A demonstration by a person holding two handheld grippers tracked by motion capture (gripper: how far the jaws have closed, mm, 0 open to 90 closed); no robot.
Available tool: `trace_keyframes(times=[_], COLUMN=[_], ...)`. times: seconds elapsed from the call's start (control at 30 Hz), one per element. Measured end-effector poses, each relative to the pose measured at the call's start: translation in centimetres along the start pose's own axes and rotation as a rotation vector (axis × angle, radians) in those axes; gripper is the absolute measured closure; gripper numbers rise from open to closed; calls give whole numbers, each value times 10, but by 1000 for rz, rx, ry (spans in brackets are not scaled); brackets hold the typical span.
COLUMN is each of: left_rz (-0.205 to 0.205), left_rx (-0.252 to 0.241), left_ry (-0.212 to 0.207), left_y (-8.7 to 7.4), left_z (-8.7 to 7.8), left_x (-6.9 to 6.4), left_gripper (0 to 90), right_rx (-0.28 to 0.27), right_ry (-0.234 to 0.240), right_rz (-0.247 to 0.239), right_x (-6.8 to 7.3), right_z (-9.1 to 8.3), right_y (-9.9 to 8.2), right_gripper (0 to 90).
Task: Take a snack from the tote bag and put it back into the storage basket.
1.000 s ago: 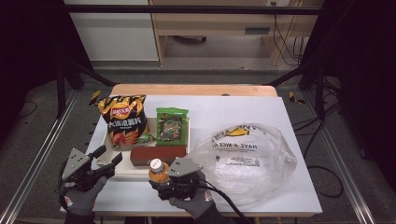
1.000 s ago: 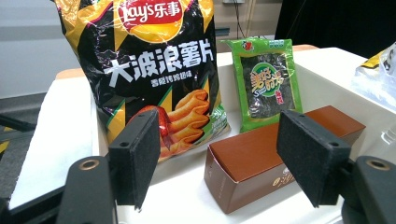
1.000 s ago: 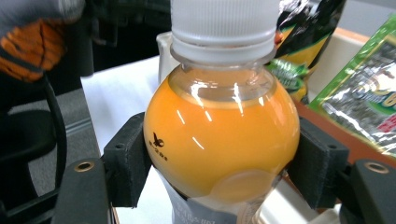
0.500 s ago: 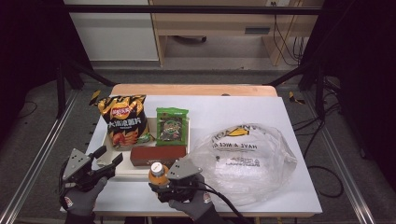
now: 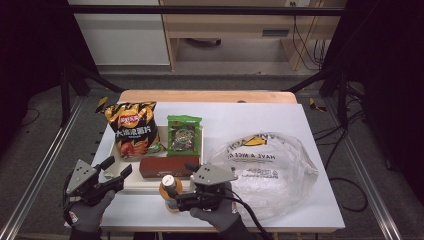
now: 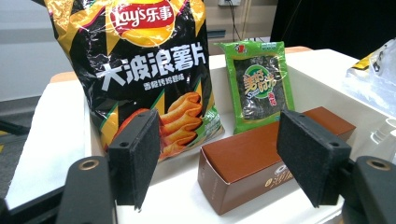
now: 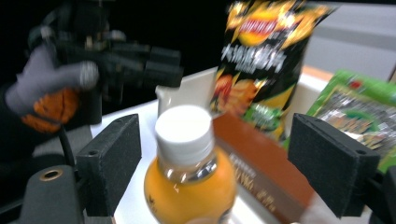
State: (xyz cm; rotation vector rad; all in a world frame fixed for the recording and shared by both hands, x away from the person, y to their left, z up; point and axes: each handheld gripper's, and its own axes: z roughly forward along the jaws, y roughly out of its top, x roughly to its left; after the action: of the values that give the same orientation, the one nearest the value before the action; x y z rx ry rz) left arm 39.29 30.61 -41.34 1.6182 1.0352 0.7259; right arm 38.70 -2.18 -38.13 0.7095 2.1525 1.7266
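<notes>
The right gripper [image 7: 215,163] stands wide over the orange juice bottle [image 7: 189,175]; its jaws have just been opening, and the bottle sits between the two black pads [image 7: 116,161] with a clear gap on each side, so nothing presses on it. In the high view the same gripper [image 5: 175,192] hangs close over the bottle [image 5: 169,187], which stands upright near the front edge of the table [image 5: 320,200], just in front of the brown box [image 5: 167,167]. The white cap points up and the bottle rests on its own base, which suggests it has been set down there to stand free.

The left gripper [image 6: 219,163] is also wide and holds nothing. Its jaws frame the near end of the brown box [image 6: 271,158], as if lined up for it, though neither pad touches the carton. In the high view that gripper [image 5: 112,175] hovers at the front left corner of the table.

Behind the box lie the chips bag [image 5: 132,130] and the green seaweed packet [image 5: 183,134], side by side on a shallow white tray [image 5: 131,183]. A clear plastic bag [image 5: 270,170] spreads over the right half of the table, probably where these goods are meant to go.
</notes>
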Motion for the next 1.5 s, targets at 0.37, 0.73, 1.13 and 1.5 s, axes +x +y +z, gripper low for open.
trace_keyframes(times=[0.37, 0.73, 1.13, 1.5], left_rz=[45, 110, 154, 176], left_rx=[16, 76, 120, 153], left_ry=[-58, -149, -219, -292], left_y=[1, -6, -17, -25], left_z=[-2, 0, -6, -4], left_x=[-16, -45, -58, -77], left_gripper=[285, 256, 223, 206], right_rx=[-86, -32, 14, 36], right_ry=[-187, -321, -379, -412], right_rz=[42, 95, 119, 134], right_x=[-49, -89, -106, -116], right_z=[-61, -102, -109, -117], right_y=[10, -14, -29, -35], right_gripper=[239, 246, 220, 201])
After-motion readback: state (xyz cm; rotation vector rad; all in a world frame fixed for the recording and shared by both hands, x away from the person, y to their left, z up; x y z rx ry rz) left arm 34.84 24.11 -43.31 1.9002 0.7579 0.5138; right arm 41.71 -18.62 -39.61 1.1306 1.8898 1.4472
